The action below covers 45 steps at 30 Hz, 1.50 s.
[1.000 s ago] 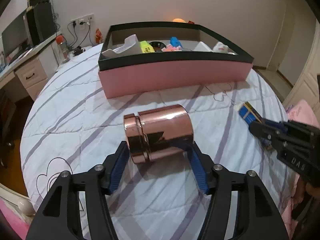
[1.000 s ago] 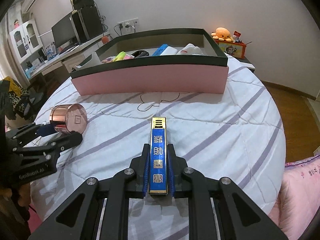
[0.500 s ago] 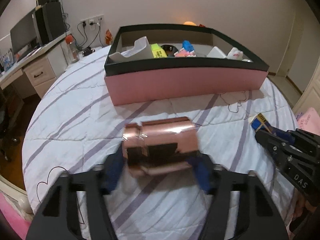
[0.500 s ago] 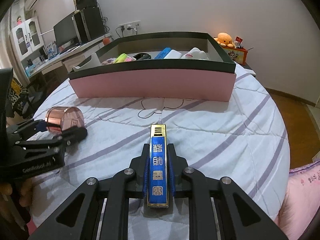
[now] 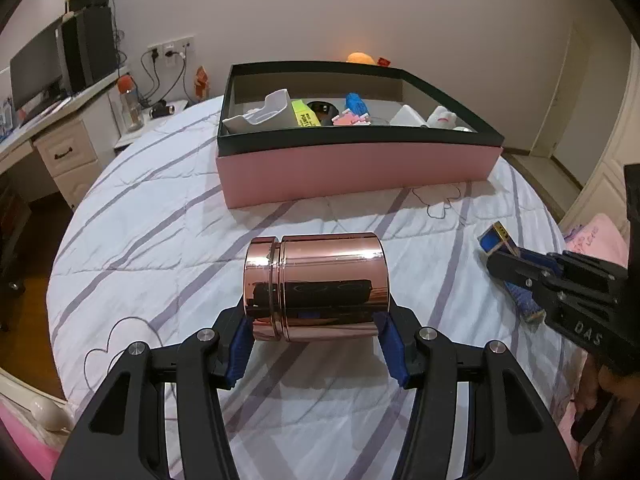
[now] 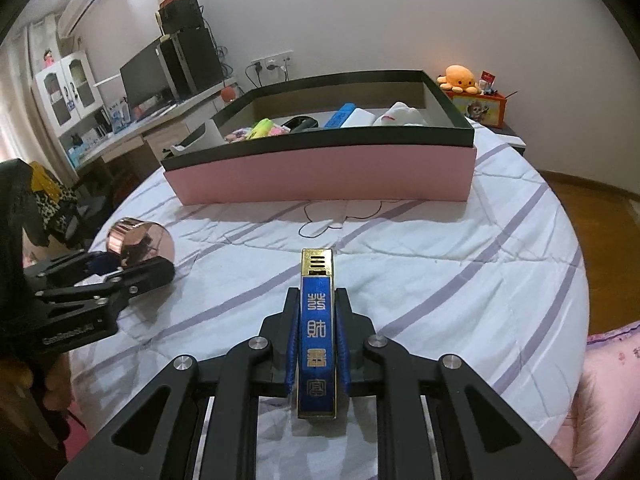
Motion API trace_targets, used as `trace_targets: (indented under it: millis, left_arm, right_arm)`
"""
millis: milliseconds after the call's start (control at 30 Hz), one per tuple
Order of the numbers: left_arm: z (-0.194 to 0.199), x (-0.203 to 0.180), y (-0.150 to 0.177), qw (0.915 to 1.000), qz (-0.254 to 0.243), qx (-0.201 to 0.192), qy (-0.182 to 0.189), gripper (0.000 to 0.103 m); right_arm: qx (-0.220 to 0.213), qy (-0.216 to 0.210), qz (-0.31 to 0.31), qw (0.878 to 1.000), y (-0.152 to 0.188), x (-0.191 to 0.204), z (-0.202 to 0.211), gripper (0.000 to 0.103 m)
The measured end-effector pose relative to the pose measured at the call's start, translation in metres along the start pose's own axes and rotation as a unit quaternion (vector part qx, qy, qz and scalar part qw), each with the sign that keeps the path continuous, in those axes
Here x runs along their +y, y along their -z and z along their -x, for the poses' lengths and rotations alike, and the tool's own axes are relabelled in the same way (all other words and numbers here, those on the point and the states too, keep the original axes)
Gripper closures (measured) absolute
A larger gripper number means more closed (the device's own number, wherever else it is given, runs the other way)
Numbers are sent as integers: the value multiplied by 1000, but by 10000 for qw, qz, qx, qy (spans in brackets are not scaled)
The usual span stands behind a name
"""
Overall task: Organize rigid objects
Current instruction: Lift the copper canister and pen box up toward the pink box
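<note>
- Left tool (image 5: 316,344) is clamped across the rose-gold metal canister (image 5: 316,284), blue pads on its two flat ends. The canister lies on its side, lid end to the left, so an end-to-end grip is the only one that avoids the slick curved wall.
- The canister looks lifted just clear of the bed's striped quilt (image 5: 168,240), in front of the pink box (image 5: 356,170).
- Right tool (image 6: 318,316) is clenched on the blue-and-gold bar (image 6: 317,332) along its narrow sides. The bar points forward along the fingers, gold tip sticking out past them, so it can go into the box nose first.
- The bar is low over the quilt; contact can't be judged from the views.
- The box sits open-topped with a dark rim at the far side of the bed. It already holds a white holder, a yellow highlighter, a blue item and other small things.
- Judgement: both picks done, next is the carry over the rim. Risk: the polished canister slipping between the pads.
</note>
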<state>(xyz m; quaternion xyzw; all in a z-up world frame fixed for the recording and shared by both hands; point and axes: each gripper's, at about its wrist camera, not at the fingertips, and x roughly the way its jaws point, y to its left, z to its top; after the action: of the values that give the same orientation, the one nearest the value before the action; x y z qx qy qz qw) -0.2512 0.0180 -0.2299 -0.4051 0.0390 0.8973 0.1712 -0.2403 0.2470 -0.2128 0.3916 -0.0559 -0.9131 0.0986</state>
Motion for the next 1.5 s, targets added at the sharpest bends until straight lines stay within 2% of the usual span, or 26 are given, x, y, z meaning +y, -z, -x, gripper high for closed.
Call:
trace_targets:
  millis: [167, 567, 667, 733, 767, 1000, 1100, 1333, 1400, 1500]
  left_arm:
    - [-4, 4, 10, 9999, 26, 127, -70, 48]
    - [-7, 5, 6, 9996, 193, 188, -105, 47]
    - [-10, 3, 4, 9995, 179, 218, -142, 42]
    - [-9, 2, 4, 9995, 171, 183, -173, 44]
    - [-8, 2, 4, 9996, 175, 137, -196, 48]
    - [2, 2, 3, 9997, 67, 56, -229, 48]
    - [15, 1, -1, 9996, 68, -140, -228, 48]
    - [69, -8, -21, 9949, -39, -979, -220, 48]
    - [77, -10, -25, 9934, -52, -1120, -220, 48]
    - [93, -12, -32, 9912, -96, -1305, -219, 48]
  right_arm:
    - [98, -35, 9, 9999, 4, 4, -3, 87]
    - [155, 2, 32, 9999, 6, 7, -7, 87]
    - [164, 10, 41, 9999, 5, 8, -7, 87]
    - [157, 2, 29, 9999, 6, 7, -6, 87]
    - [162, -6, 26, 9999, 6, 7, -6, 87]
    - [-17, -53, 0, 10000, 5, 8, 4, 87]
    - [-182, -76, 39, 9998, 1, 11, 14, 87]
    - [-940, -39, 145, 9955, -17, 21, 53, 88]
    - [-1219, -59, 207, 9923, -24, 25, 67, 88]
    - [-1417, -125, 325, 9893, -34, 32, 81, 88]
